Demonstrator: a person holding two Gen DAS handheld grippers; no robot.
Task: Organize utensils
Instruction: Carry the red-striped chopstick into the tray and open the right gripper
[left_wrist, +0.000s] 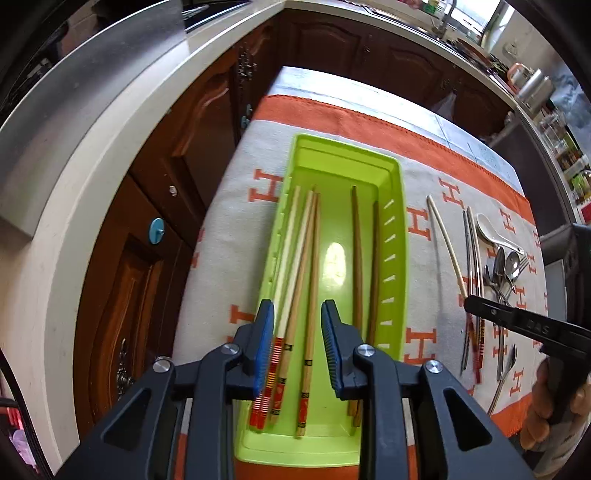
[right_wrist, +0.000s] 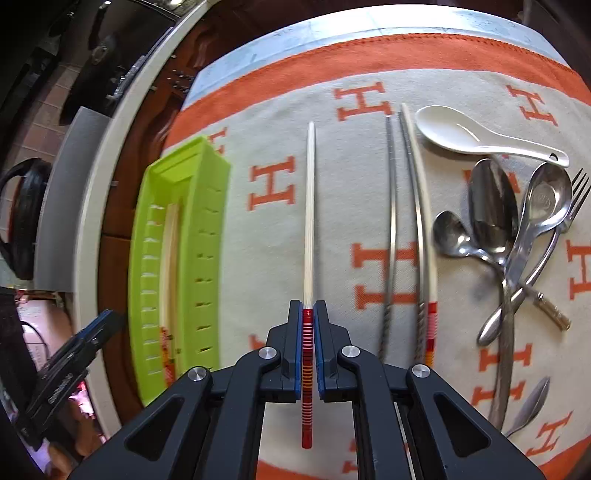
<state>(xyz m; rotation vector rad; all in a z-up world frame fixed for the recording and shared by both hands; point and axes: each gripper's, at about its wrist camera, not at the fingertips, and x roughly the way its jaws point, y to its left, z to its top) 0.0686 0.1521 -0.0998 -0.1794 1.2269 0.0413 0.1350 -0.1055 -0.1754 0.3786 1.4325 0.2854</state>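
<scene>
Two grippers are at work. Your right gripper (right_wrist: 307, 306) is clamped on the red-banded end of a white chopstick (right_wrist: 310, 206), which runs toward twelve o'clock over the orange-and-grey cloth (right_wrist: 280, 122). At three o'clock of it lie metal chopsticks (right_wrist: 392, 221), a white ceramic spoon (right_wrist: 476, 138) and steel spoons (right_wrist: 491, 218). Your left gripper (left_wrist: 297, 317) stands partly open over the green tray (left_wrist: 395, 236), gripping nothing; several chopsticks (left_wrist: 303, 258) lie in the tray beneath its jaws.
</scene>
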